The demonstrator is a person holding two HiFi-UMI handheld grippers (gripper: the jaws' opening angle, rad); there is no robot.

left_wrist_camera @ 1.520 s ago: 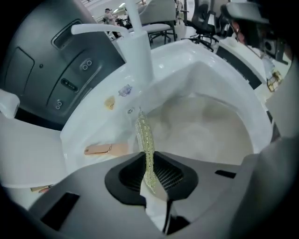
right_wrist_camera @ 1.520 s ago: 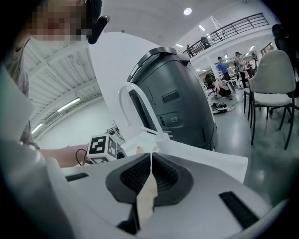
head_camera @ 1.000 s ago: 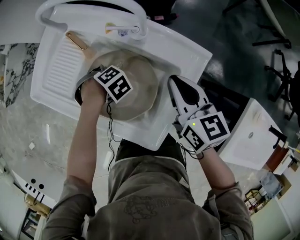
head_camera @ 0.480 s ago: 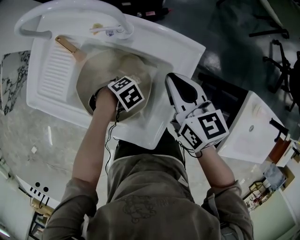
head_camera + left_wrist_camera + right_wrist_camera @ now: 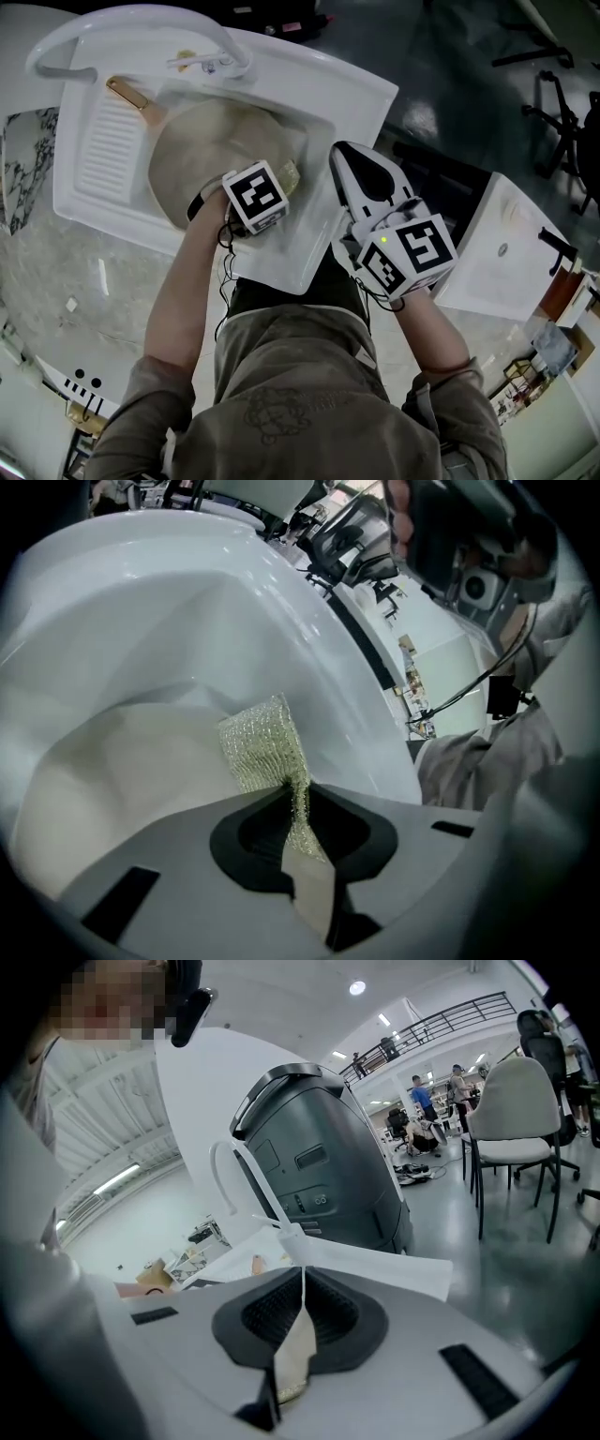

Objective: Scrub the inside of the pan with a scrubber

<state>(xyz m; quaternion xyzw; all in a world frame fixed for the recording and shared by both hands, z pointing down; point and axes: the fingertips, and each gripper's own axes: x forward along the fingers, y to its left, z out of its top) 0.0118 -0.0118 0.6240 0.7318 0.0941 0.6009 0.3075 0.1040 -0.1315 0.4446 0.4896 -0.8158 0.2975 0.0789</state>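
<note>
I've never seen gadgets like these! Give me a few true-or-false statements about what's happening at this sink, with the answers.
1. The left gripper is clamped on a mesh scrubber. True.
2. The right gripper is holding the pan's handle. False: its jaws are shut on nothing, and it hangs to the right of the sink, away from the pan.
3. The pan sits in a white sink. True.
4. The scrubber lies loose on the ribbed draining board. False: it is pinched between the left gripper's jaws, over the inside of the pan.
</note>
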